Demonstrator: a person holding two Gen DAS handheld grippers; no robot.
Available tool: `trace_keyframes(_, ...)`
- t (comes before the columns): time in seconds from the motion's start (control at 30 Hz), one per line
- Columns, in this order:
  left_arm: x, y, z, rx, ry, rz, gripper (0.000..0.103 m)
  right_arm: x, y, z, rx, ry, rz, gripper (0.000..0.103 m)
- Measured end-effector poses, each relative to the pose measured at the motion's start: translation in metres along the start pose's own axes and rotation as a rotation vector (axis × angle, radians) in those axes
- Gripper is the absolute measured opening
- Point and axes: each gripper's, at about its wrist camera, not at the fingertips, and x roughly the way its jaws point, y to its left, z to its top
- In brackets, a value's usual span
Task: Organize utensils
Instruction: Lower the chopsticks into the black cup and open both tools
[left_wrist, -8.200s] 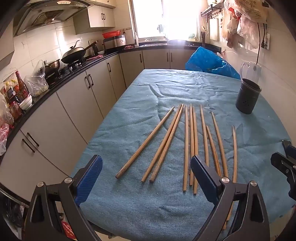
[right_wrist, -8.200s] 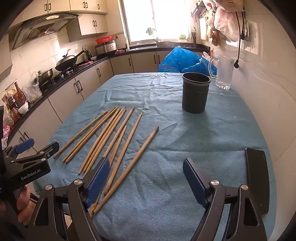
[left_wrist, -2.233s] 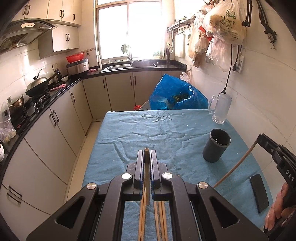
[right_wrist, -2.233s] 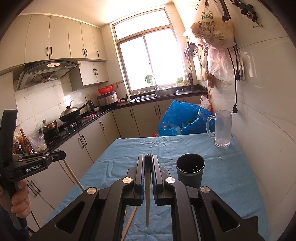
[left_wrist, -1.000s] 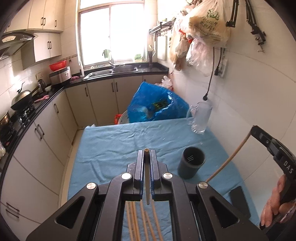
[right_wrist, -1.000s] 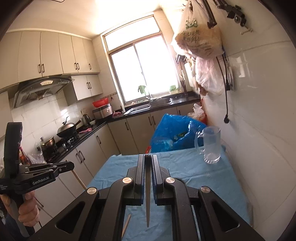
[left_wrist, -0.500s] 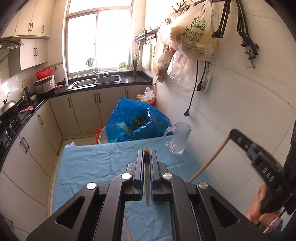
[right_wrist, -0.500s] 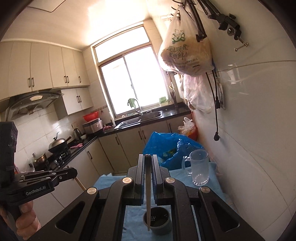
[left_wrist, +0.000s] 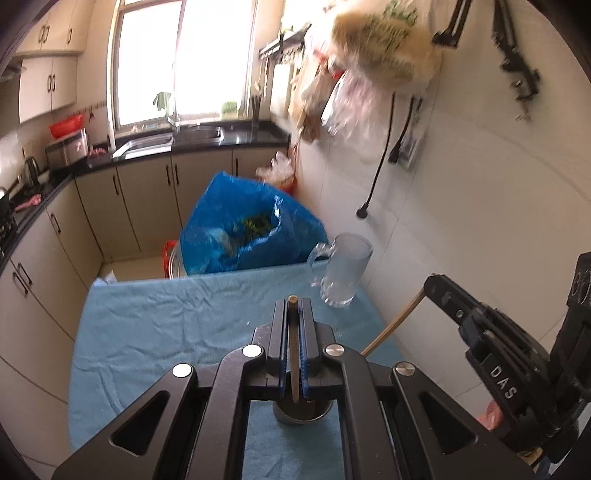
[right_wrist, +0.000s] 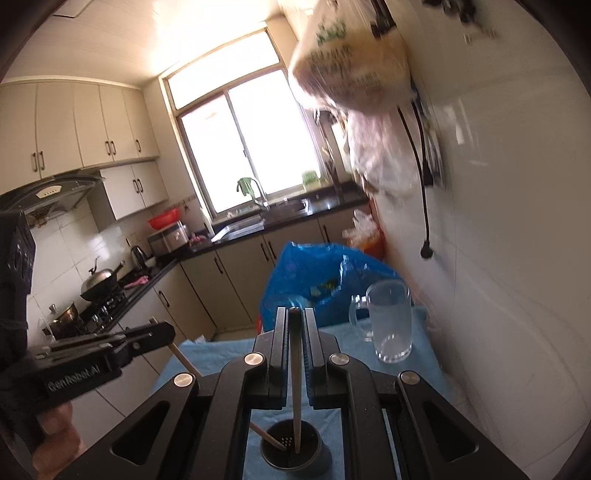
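Observation:
My left gripper (left_wrist: 293, 301) is shut on a wooden chopstick (left_wrist: 294, 354) held upright, its lower tip just above the dark round holder (left_wrist: 301, 413) on the blue-covered table. My right gripper (right_wrist: 294, 312) is shut on a second chopstick (right_wrist: 295, 387), whose lower end is inside the holder (right_wrist: 291, 452). The left gripper (right_wrist: 162, 332) shows at the left of the right wrist view, its chopstick (right_wrist: 267, 437) also reaching into the holder. The right gripper (left_wrist: 430, 282) shows at the right of the left wrist view with its chopstick (left_wrist: 391, 325).
A glass mug (left_wrist: 341, 273) stands on the table (left_wrist: 147, 332) near the white wall, beyond the holder. A blue plastic bag (left_wrist: 243, 230) sits past the table's far edge. Bags hang on the wall above. Kitchen cabinets run along the left.
Both grippers, each shut on a chopstick since lifting them from the table, have moved forward over the holder. The chopstick tips now reach down to or into the holder.

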Motion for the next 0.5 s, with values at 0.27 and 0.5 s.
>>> trace_keyframes(0.27, 0.037, 0.014, -0.025, -0.012, 0.072, 0.017, 0.005, 0.030, -0.019, -0.021, 0.031, 0.091, -0.014, 0.008)
trace_keyframes(0.5, 0.039, 0.019, -0.030, -0.011, 0.077, 0.021, 0.010, 0.037, -0.024, -0.024, 0.036, 0.121, 0.001, 0.012)
